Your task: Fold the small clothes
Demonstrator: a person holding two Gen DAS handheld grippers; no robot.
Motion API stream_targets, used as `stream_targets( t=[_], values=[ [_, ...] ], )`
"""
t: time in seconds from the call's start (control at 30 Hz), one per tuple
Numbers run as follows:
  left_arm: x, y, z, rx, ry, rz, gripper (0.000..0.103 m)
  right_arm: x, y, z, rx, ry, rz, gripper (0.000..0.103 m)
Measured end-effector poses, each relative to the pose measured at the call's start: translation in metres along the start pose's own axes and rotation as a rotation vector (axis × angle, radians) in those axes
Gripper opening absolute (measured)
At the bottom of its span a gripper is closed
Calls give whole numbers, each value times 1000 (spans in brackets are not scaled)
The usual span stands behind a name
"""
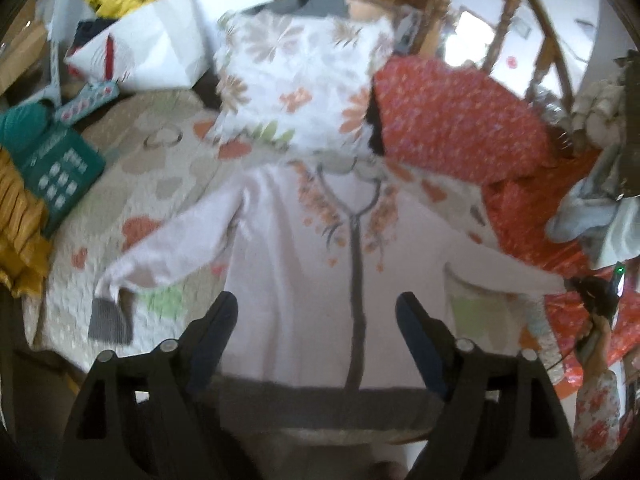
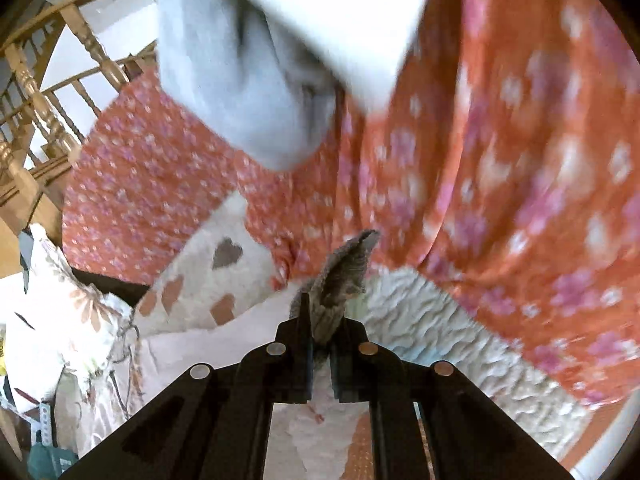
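Observation:
A small pale pink long-sleeved top (image 1: 296,264) with a grey tree print lies flat on the quilted bed cover (image 1: 168,184), sleeves spread out. Its left sleeve ends in a grey cuff (image 1: 110,318). My left gripper (image 1: 316,312) is open above the top's lower middle, near the grey hem (image 1: 320,398). My right gripper (image 2: 320,332) is shut on the right sleeve's grey cuff (image 2: 340,276), which sticks up between the jaws. In the left wrist view the right gripper (image 1: 596,292) holds that sleeve stretched out to the right.
A floral pillow (image 1: 296,80) and an orange flowered blanket (image 1: 460,120) lie beyond the top. A green book (image 1: 60,172), yellow cloth (image 1: 16,220) and a white box (image 1: 148,44) are at the left. A wooden railing (image 2: 44,92) stands behind. Pale cloth (image 2: 248,80) hangs over the blanket.

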State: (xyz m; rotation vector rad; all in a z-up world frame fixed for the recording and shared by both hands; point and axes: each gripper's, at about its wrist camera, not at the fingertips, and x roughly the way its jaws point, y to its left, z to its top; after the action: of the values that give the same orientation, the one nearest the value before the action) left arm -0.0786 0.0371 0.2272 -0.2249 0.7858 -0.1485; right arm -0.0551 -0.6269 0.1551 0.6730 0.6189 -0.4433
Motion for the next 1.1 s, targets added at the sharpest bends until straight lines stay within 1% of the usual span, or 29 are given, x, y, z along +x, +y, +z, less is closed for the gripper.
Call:
stream_targets(
  t=[0.1, 0.2, 0.23, 0.3, 0.4, 0.43, 0.5, 0.57, 0.6, 0.67, 0.73, 0.8, 0.83, 0.9, 0.97, 1.03, 1.1],
  values=[
    [2, 5, 16, -20, -18, -49, 81, -13, 16, 7, -1, 9, 14, 7],
    [18, 20, 32, -87, -29, -94, 82, -19, 51, 1, -46, 29, 20, 7],
    [31, 28, 37, -113, -28, -108, 82, -19, 62, -2, -68, 35, 20, 7],
    [48, 40, 41, -139, -23, -112, 82, -17, 94, -12, -128, 52, 20, 7],
    [84, 65, 46, -178, -6, -88, 82, 0, 156, -35, -228, 104, 55, 7],
    [98, 79, 47, -201, -2, -73, 82, 9, 181, -46, -270, 131, 74, 7],
    [112, 100, 48, -229, -1, -45, 82, 27, 230, -72, -349, 178, 118, 7],
    [128, 126, 50, -252, -15, 16, 82, 48, 291, -103, -440, 235, 177, 7],
    [133, 137, 51, -257, -28, 47, 82, 58, 312, -116, -465, 260, 202, 7],
    [137, 159, 52, -271, -60, 112, 82, 83, 369, -155, -521, 332, 268, 7],
    [140, 179, 54, -301, -65, 149, 82, 104, 414, -192, -568, 385, 314, 7],
    [142, 198, 59, -350, -43, 149, 82, 123, 454, -231, -610, 437, 360, 7],
    [141, 208, 62, -386, -43, 120, 82, 133, 475, -253, -634, 461, 375, 7],
    [138, 221, 66, -418, -53, 105, 82, 151, 507, -293, -670, 502, 388, 7],
    [133, 236, 68, -451, -76, 139, 82, 172, 532, -331, -699, 546, 397, 7],
    [131, 250, 69, -485, -86, 165, 82, 190, 547, -360, -724, 574, 391, 7],
    [132, 260, 69, -507, -81, 170, 82, 204, 562, -380, -750, 583, 367, 7]
  ],
)
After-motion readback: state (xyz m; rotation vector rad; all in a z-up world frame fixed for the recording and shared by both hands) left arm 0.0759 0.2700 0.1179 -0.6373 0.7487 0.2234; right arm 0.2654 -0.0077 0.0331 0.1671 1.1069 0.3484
